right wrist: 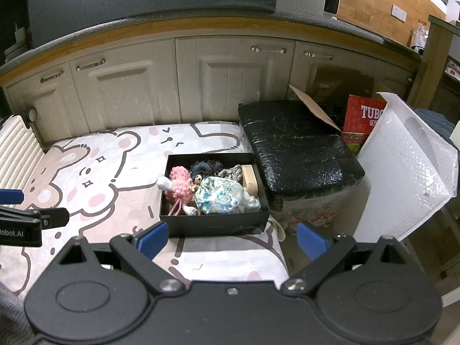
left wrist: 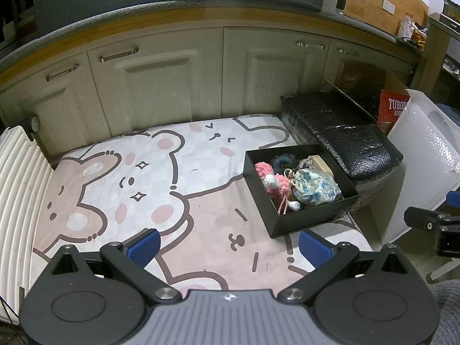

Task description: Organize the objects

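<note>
Two grippers, both spread wide and holding nothing. Left gripper [left wrist: 228,247] hovering over the cartoon-bear mat [left wrist: 123,189], blue pads well apart, aimed toward twelve o'clock; probably held back here because nothing loose lies on the mat within reach. Right gripper [right wrist: 231,240] likewise parted and empty, lined up just short of the black box [right wrist: 214,225], which sits at twelve o'clock from its fingers (a natural stance for reaching in or for stepping away).

Black box seen from the left wrist at about two o'clock [left wrist: 304,224], resting on the mat's right part, close beside the black wrapped bundle [left wrist: 342,132]. Placed near the mat's edge, likely so both hands can get at it.

Inside, left to right in the right wrist view: pink crocheted toy [right wrist: 181,185] with a white knitted piece at its left, leaning on the left wall; dark blue crocheted ring [right wrist: 205,166] behind it toward the far wall; floral fabric pouch [right wrist: 221,197] filling the middle, lying over its neighbours; tan wooden item [right wrist: 248,178] upright against the right wall. Packed snugly, contents touching and partly stacked. Judged largely done, with everything gathered in one container.
</note>
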Demonstrator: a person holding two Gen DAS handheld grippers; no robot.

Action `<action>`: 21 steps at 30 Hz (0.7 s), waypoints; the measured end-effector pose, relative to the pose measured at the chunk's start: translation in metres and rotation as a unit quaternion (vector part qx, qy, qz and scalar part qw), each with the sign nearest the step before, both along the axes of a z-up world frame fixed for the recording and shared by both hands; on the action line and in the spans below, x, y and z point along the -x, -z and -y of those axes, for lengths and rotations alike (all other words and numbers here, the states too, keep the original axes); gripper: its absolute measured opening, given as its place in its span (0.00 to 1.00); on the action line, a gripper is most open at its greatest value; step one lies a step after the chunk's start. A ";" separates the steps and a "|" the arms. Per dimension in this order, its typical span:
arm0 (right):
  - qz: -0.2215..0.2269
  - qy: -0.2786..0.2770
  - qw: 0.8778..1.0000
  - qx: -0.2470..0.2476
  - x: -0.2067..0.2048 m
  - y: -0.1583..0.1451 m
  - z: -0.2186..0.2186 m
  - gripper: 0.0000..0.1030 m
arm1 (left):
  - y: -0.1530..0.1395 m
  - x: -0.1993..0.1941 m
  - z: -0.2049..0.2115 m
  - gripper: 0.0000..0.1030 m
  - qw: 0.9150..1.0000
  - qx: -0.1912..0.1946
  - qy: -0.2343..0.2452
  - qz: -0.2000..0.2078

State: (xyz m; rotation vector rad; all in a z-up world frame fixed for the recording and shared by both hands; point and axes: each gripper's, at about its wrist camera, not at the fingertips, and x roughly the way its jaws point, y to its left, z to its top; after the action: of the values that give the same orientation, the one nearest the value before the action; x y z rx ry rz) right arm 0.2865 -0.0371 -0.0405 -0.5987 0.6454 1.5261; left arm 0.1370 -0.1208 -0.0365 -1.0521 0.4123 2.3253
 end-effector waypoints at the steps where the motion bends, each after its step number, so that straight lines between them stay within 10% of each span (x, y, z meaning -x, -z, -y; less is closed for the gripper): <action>1: 0.000 0.000 1.000 0.000 0.000 0.000 0.000 0.94 | 0.000 0.000 0.000 0.98 1.000 0.000 0.001 0.000; 21: 0.000 0.000 1.000 0.000 0.001 0.000 0.000 0.94 | 0.001 0.000 0.001 0.98 1.000 0.000 0.025 0.002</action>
State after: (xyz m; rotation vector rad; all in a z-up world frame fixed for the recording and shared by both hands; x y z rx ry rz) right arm 0.2859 -0.0373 -0.0408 -0.5995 0.6459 1.5259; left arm 0.1372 -0.1219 -0.0374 -1.0348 0.4322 2.2798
